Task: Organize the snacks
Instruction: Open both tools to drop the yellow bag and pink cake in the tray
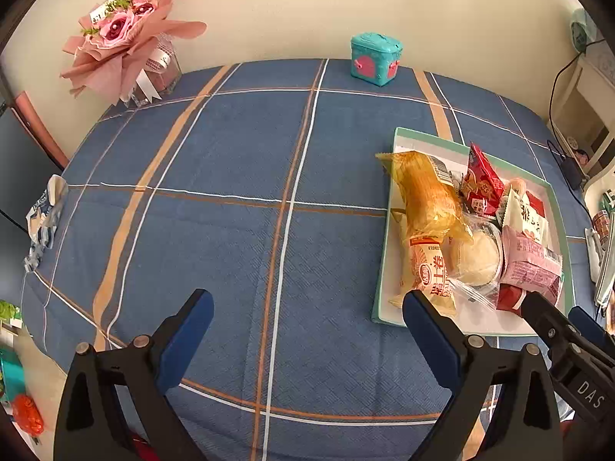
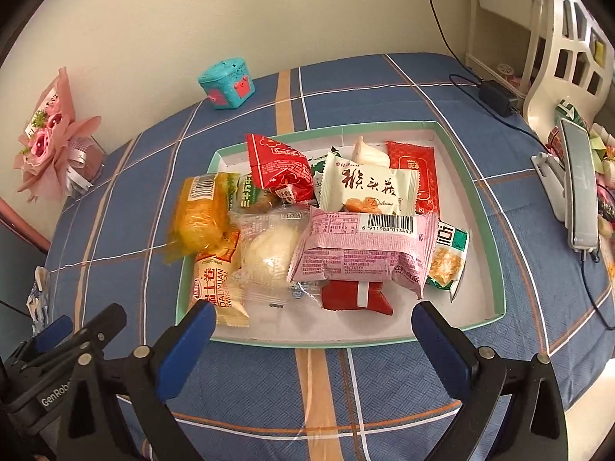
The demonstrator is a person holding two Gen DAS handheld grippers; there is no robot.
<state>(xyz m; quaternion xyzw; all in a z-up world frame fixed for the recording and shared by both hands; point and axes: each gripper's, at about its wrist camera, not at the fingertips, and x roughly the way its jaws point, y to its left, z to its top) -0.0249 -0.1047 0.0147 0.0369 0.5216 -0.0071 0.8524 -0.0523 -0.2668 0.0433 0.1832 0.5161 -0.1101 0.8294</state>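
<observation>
Far left by the wall you have a pink flower bunch (image 2: 46,146); its wrap has writing, too small to read. Next is a teal toy box (image 2: 226,82) w/ pink patches, well away from the snacks.

Your left gripper (image 1: 307,307) hangs over the bare blue checked cloth (image 1: 230,192). Its jaws are wide open, nothing between them. Its right finger just overlaps the near left corner of the tray (image 1: 384,269) in that view; can't tell if it touches.

The snacks all sit in the green-edged tray (image 2: 496,269), piled up toward its left and middle. L to R:
- yellow cake pack (image 2: 200,215), barcode on top, poking over the left edge
- roll pack (image 2: 215,288) reading "DALIYUAN SWISS ROLL"
- clear pack w/ a white bun (image 2: 269,253)
- red bag (image 2: 280,169), label too small to read
- pink pack (image 2: 365,253), barcode no. 6 911988 013453, lying on a dark red pack (image 2: 357,296)
- cream pack (image 2: 369,188) w/ big red Chinese writing
- flat red packet (image 2: 417,169) behind it
- green and white pack (image 2: 447,261)

Your right gripper (image 2: 313,317) is over the near edge of the tray, jaws wide open, holding nothing. The left tool's body in this view reads "GenRob".

Far right, a phone on a stand (image 2: 576,192).
</observation>
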